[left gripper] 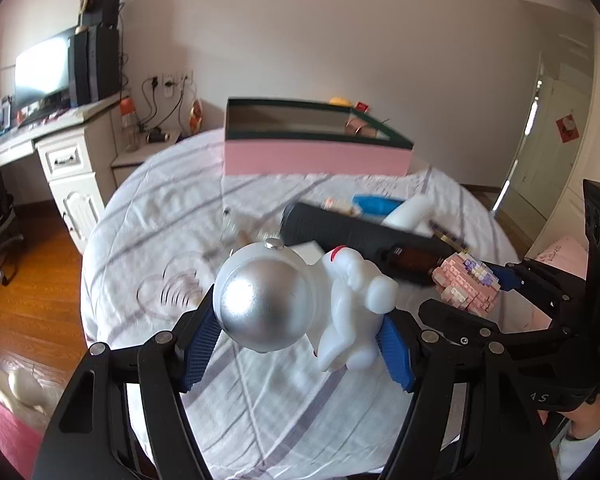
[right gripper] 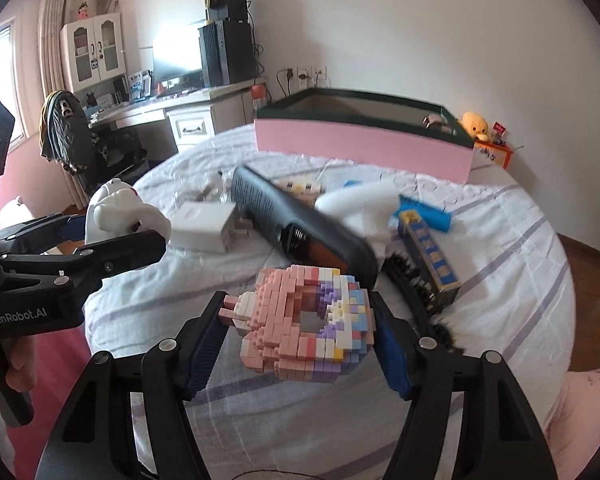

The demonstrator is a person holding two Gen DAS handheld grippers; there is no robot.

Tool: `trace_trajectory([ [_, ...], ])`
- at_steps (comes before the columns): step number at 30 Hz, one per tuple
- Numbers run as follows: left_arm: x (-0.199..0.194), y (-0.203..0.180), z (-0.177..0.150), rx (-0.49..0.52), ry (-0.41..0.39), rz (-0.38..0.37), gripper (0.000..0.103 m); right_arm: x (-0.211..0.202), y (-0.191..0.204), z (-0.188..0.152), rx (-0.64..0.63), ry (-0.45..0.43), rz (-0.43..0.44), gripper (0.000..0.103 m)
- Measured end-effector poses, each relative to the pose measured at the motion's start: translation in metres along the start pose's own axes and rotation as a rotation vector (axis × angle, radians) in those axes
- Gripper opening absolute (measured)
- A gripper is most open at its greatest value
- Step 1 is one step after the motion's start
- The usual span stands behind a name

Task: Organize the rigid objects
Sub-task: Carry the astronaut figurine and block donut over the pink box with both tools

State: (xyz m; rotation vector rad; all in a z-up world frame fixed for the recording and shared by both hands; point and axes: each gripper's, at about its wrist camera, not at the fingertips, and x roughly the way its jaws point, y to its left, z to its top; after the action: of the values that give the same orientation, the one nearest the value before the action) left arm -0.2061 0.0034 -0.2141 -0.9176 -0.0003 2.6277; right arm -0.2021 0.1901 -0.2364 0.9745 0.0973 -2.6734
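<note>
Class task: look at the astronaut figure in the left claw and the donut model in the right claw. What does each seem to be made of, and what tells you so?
Astronaut figure: probably hard plastic. The white body is glossy and smooth, and the silver helmet has a satin metallic sheen, likely a coating.
Donut model: small plastic building bricks, matte pastel, with stepped, studded edges.

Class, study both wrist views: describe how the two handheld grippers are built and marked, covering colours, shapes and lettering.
Both the left gripper and the right gripper have matte black angular linkage arms joined by round silver pivot pins. Their fingers carry blue ribbed pads. White "GenRobot.AI" lettering marks the left gripper's black body in the right wrist view.
</note>
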Motion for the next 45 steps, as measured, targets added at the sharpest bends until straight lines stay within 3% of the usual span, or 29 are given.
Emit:
trace_trajectory([
  [9,-0.003,-0.012,0.048,0.031,-0.057,-0.024,0.072,-0.020,-0.028,0.039,0.000,-0.073,-0.041,0.069],
  [20,0.026,-0.034,0.146,0.125,-0.144,0.023,0.072,-0.017,-0.067,0.123,-0.017,-0.151,-0.075,0.069],
  [24,0.050,-0.037,0.168,0.122,-0.121,0.002,0.072,-0.001,-0.081,0.143,-0.002,-0.146,-0.061,0.069],
  [33,0.110,-0.028,0.210,0.150,-0.066,0.068,0.072,0.045,-0.110,0.189,0.005,-0.117,-0.075,0.069],
  [45,0.208,-0.006,0.248,0.172,0.076,0.120,0.072,0.141,-0.138,0.225,0.027,0.031,-0.045,0.069],
])
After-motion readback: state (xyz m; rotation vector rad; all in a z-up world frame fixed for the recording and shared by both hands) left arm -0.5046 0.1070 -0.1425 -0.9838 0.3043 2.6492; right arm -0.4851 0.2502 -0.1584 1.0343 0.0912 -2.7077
